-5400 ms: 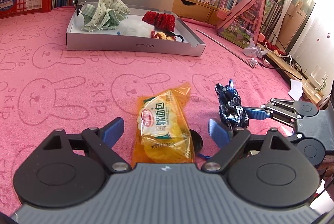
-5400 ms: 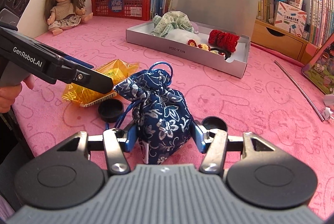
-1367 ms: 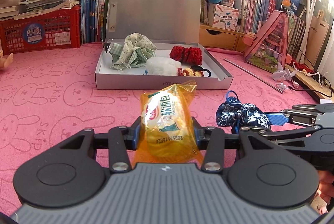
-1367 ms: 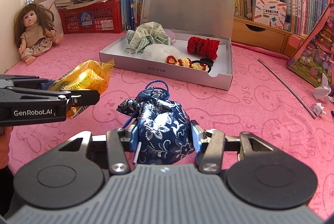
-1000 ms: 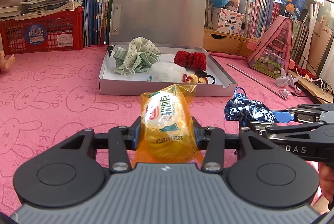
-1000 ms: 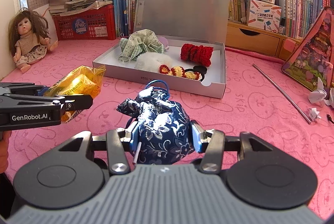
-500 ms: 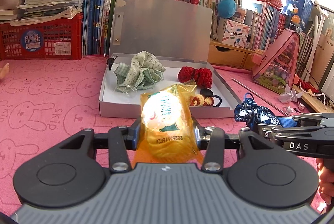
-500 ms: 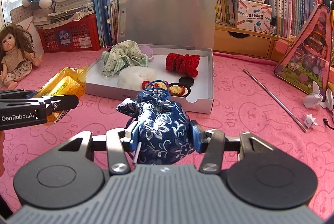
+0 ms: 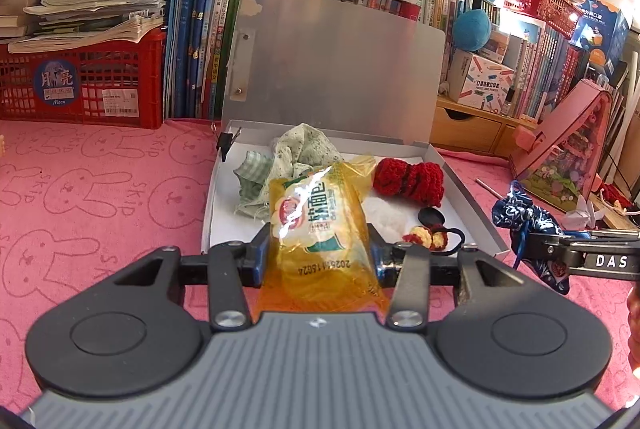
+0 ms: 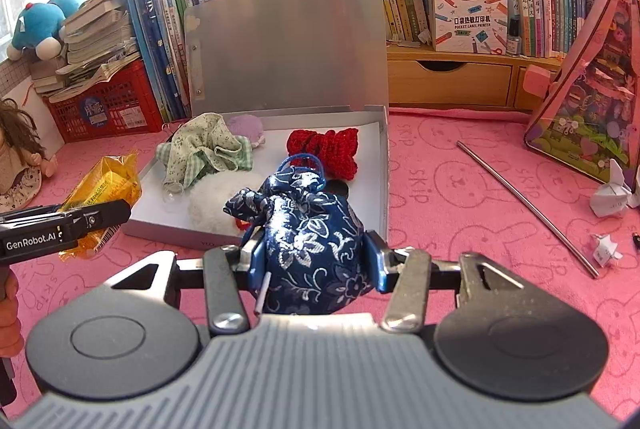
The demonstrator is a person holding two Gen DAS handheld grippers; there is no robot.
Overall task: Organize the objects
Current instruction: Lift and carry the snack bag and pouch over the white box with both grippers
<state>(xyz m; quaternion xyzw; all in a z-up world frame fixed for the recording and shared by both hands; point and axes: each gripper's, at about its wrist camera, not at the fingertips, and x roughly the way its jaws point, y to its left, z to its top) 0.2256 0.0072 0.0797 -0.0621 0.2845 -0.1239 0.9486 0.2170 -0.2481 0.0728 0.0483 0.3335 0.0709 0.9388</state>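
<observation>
Left gripper (image 9: 316, 253): you are holding the yellow snack packet (image 9: 320, 229) across its middle, blue pads pressing in on both crinkled sides. In the left wrist view it is sitting centre frame, its top edge overlapping the grey box (image 9: 476, 213) behind.

Right gripper (image 10: 314, 261): you are clamping the blue floral pouch (image 10: 308, 229) around its belly, with the gathered neck and cord loop standing up above the pads. It is filling the lower centre of the right wrist view, in front of the box's near right corner.

Handling, as a judgement:
- The packet is looking light, with slick film that is dimpling under the pads. The contents are probably soft, so you are risking a crush if you squeeze harder. Mid-body is the right hold; the sealed ends would likely slip.
- The pouch is soft cloth, yielding, not fragile. The belly grip is looking secure. The cord could snag on the box wall.

Box contents: the green patterned cloth (image 10: 204, 149) is lying upper left, the red knitted piece (image 10: 324, 149) upper right, the white fluffy item (image 10: 216, 197) near the front wall. Free floor is scarce; the bare strip along the right side in the right wrist view is looking like the best landing spot.
</observation>
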